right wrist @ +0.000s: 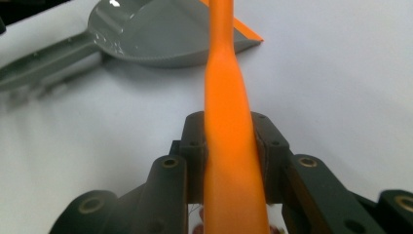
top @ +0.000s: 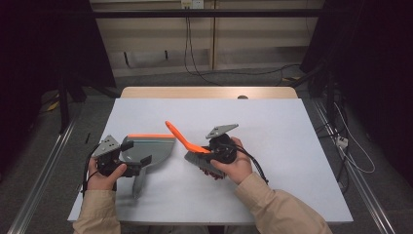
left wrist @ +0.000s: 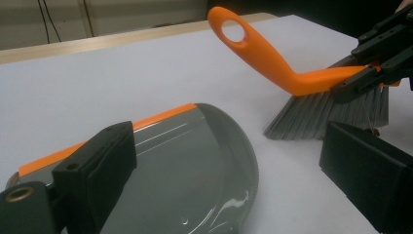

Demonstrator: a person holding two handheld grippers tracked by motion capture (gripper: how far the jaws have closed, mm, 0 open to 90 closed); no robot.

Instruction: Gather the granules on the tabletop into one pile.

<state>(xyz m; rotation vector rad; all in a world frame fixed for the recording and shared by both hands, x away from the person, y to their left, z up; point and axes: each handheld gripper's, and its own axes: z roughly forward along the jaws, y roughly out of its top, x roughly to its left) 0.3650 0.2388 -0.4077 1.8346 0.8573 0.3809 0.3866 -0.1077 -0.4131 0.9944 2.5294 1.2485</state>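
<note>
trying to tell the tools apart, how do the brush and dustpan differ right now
The brush is clamped in the right gripper; the dustpan lies flat on the table. The brush's handle is all orange and angled upward; the dustpan is grey with an orange front strip. Both share the grey and orange colours.

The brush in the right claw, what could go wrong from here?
1. The right claw pinches only the brush handle, which is smooth and tapered, so the brush might twist or slip.
2. The left claw stands open around the dustpan, so sweeping might push the pan away.
</note>
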